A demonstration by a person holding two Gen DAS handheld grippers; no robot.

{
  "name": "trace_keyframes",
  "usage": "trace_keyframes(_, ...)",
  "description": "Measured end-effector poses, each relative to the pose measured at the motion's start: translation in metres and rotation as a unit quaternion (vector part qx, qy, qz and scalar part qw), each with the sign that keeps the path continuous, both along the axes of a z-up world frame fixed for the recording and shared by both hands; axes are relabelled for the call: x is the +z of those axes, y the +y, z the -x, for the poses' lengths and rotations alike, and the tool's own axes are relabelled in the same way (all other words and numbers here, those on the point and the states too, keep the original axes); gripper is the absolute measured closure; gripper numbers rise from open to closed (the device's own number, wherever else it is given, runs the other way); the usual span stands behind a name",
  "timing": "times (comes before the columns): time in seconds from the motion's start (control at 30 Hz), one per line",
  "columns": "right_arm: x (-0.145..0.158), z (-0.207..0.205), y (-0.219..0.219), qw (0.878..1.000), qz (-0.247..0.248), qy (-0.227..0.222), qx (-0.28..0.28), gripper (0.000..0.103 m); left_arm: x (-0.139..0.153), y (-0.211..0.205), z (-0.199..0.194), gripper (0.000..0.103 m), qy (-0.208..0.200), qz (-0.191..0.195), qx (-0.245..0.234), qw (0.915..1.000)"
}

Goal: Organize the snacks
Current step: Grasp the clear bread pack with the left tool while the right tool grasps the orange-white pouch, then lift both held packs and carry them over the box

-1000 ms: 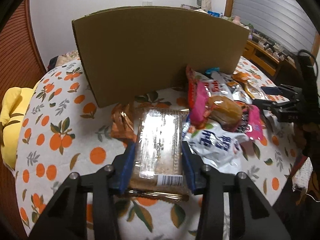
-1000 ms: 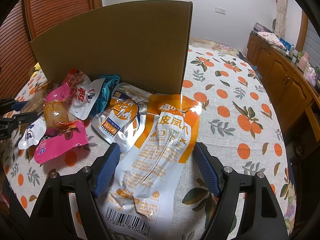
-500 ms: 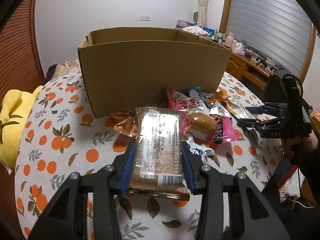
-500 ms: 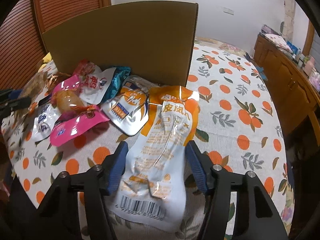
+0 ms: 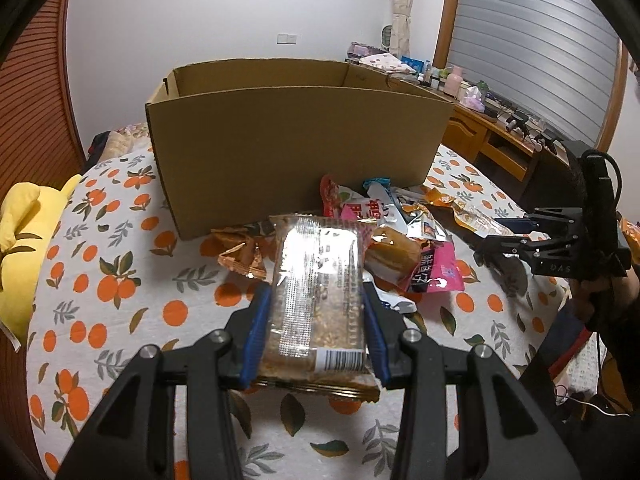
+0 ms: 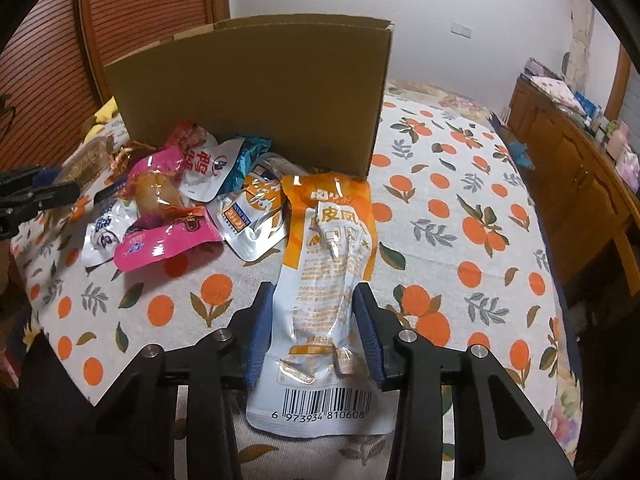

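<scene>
My left gripper [image 5: 316, 312] is shut on a clear packet of brown cereal bars [image 5: 316, 280] and holds it above the table, short of the open cardboard box [image 5: 296, 140]. My right gripper [image 6: 314, 320] is shut on an orange and white pouch [image 6: 328, 264], lifted off the cloth in front of the box [image 6: 256, 88]. A pile of loose snack packets lies at the box's foot: a pink packet [image 6: 160, 240], a silver and orange pouch [image 6: 252, 216], a red and white packet [image 6: 204, 164]. The right gripper also shows in the left wrist view [image 5: 516, 236].
The round table [image 6: 460, 184] has a white cloth with orange fruit prints. A yellow plush [image 5: 20, 240] lies at its left edge. A wooden sideboard [image 6: 580, 168] with small items stands to the right. A crumpled copper wrapper [image 5: 240, 252] lies by the box.
Both grippers have risen and pulled back from the box, so its open top now shows. The right gripper has closed onto the orange and white pouch and lifted it.
</scene>
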State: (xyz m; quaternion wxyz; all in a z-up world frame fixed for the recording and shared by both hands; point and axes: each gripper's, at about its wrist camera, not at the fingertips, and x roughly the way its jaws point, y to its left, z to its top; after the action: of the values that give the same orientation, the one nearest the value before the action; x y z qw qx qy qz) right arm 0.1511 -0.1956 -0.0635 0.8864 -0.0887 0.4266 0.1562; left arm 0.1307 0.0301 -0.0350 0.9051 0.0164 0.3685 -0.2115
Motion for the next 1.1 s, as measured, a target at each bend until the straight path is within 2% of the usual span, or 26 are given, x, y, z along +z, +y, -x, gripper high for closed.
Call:
trace_keyframes(0.77, 0.013, 0.011, 0.002, 1.0, 0.0, -0.027, -0.001, 0.064, 0.0, -0.003, 0.001, 0.061, 0.002, 0.002, -0.002, 1.0)
trace_keyframes(1.1, 0.042, 0.03, 0.007, 0.998, 0.005, -0.065, 0.012, 0.064, 0.015, -0.006, 0.001, 0.061, -0.015, 0.009, -0.008, 0.9998)
